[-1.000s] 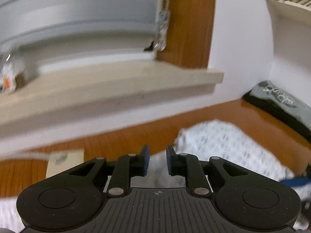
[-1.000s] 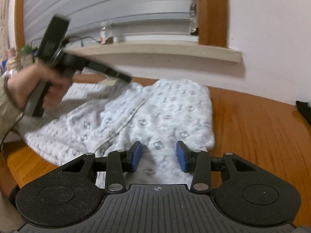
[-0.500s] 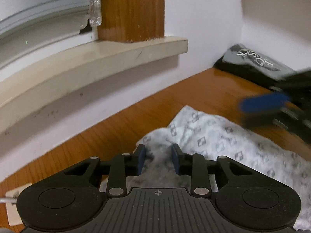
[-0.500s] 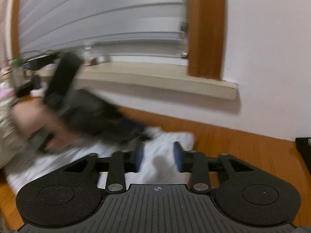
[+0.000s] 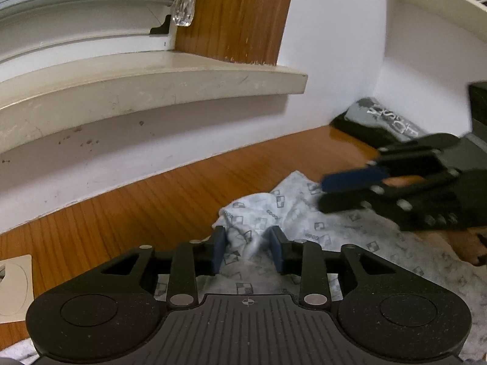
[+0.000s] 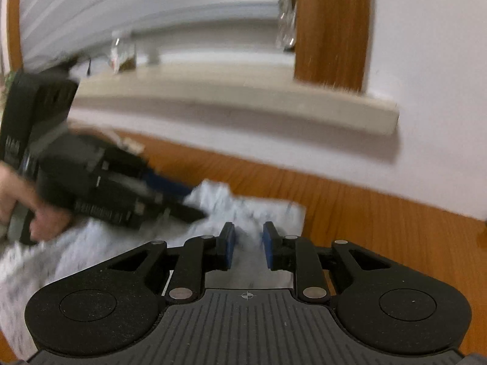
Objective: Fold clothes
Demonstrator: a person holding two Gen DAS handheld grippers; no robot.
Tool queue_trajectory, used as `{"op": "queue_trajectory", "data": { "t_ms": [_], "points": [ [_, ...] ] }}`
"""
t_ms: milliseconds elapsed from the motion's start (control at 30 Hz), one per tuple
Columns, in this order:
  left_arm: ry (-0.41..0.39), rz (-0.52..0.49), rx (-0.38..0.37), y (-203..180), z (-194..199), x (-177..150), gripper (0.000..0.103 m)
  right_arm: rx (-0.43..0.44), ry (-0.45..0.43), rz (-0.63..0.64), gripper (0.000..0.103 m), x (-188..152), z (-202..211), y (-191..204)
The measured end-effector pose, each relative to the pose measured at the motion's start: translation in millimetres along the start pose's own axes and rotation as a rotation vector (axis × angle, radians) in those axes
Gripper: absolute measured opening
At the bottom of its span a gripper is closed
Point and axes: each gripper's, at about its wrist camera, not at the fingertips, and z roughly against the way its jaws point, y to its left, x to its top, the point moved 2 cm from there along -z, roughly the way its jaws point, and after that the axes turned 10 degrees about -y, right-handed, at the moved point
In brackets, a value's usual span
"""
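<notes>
Still mid-fold, the patterned garment [image 5: 304,216] lies bunched on the wooden tabletop [image 5: 152,206] below the windowsill [image 5: 152,82], edges uneven. Left gripper [image 5: 248,251] fingers are closing around a raised fold; right gripper [image 6: 247,245] fingers straddle cloth, grip unclear.

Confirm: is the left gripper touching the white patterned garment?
Touching. Left wrist view: the left gripper, jaws closing, has a raised bunch of the garment pinched up between its pads, cloth against both.
</notes>
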Motion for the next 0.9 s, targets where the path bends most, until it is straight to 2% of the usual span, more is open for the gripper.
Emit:
{"op": "queue_trajectory", "data": {
  "t_ms": [67, 167, 333, 500, 667, 833, 900],
  "points": [
    [-0.015, -0.008, -0.012, -1.6, 5.4, 0.3, 0.010, -0.002, 0.007, 0.008, 0.022, 5.1, -9.7, 0.6],
    [-0.018, -0.031, -0.025, -6.6, 13.9, 0.5, 0.006, -0.009, 0.032, 0.053, 0.022, 4.4, -26.8, 5.8],
    [0.013, -0.022, -0.046, -7.0, 23.6, 0.3, 0.005, 0.052, 0.000, 0.025, 0.022, 19.1, -33.7, 4.9],
    [0.028, -0.006, -0.064, 2.0, 29.3, -0.9, 0.006, 0.165, 0.109, 0.076, 0.020, 22.1, -62.8, 19.6],
    [0.026, -0.003, -0.062, 9.1, 36.8, 1.0, 0.012, 0.210, 0.125, 0.103, 0.018, 21.0, -71.8, 23.6],
    [0.001, -0.022, -0.026, 8.0, 42.5, 6.0, 0.018, 0.136, 0.041, 0.057, 0.026, 21.5, -37.9, 5.9],
    [-0.004, -0.044, -0.017, 2.9, 43.2, 7.1, 0.019, 0.092, 0.003, 0.047, 0.026, 17.7, -11.1, -3.2]
  ]
}}
